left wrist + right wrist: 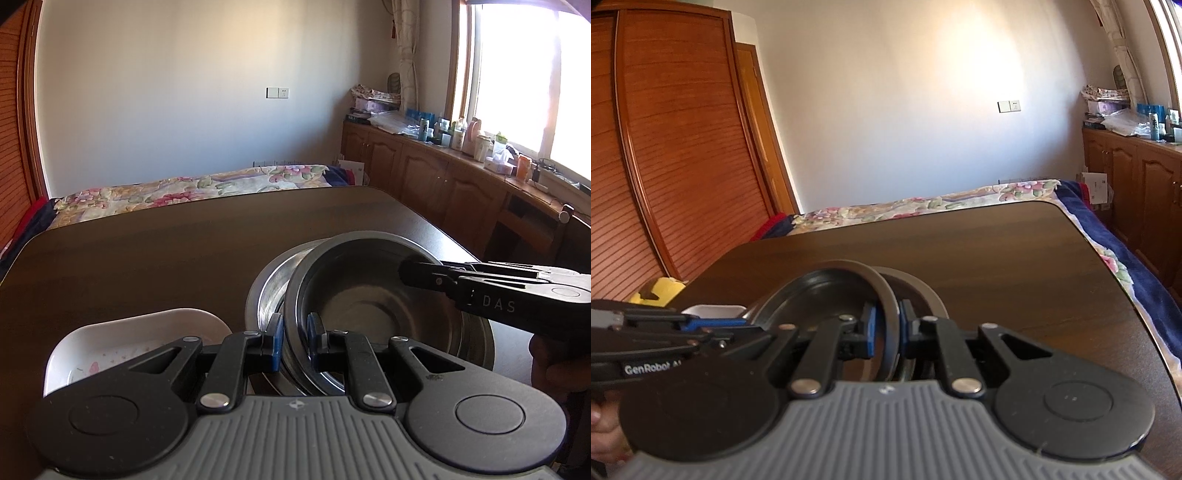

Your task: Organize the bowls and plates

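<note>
On the dark wood-grain table, a white rounded-rectangular ceramic dish sits at the left, just beside the metal stack. The left gripper has its blue-padded fingers closed on the near rim of the upper stainless-steel round bowl, which sits tilted inside a wider stainless-steel bowl on the tabletop. From the right, the right gripper reaches across to the same upper bowl's far rim; its wrist view shows its blue pads clamped either side of that rim. Beyond the table lies a floral-quilted bed, and brown wooden cabinets run under the window.
</note>
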A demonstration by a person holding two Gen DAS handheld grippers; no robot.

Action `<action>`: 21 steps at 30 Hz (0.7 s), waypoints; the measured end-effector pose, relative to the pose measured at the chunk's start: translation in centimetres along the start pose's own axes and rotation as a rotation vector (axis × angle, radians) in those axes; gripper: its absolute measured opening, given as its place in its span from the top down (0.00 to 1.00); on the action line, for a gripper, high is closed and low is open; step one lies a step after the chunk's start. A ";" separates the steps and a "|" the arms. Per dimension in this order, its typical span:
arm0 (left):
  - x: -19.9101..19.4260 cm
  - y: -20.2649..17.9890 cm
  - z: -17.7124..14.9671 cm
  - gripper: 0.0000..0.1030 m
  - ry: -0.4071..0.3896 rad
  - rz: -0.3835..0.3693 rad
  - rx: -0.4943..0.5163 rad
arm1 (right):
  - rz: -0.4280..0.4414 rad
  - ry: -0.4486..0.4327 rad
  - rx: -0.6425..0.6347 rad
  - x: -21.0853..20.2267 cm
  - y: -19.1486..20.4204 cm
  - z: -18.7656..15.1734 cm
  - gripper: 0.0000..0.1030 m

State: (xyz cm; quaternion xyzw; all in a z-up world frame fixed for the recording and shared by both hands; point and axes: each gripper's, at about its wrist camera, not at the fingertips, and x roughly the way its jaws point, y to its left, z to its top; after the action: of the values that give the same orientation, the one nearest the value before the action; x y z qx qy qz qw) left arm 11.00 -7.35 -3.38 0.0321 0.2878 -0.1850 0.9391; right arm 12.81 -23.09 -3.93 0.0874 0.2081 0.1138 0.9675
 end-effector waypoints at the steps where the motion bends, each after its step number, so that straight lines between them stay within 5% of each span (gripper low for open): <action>1: 0.0 0.0 0.0 0.85 -0.001 0.002 0.002 | -0.003 0.002 -0.002 0.0 0.0 -0.1 0.86; 21: -0.2 0.1 -0.9 0.85 -0.022 0.004 -0.037 | -0.047 -0.009 -0.099 0.4 0.9 0.2 0.78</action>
State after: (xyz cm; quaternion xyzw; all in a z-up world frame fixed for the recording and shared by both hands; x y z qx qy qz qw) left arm 10.39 -7.06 -3.99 0.0131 0.2809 -0.1779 0.9430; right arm 13.09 -22.12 -3.75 0.0349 0.2000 0.1007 0.9740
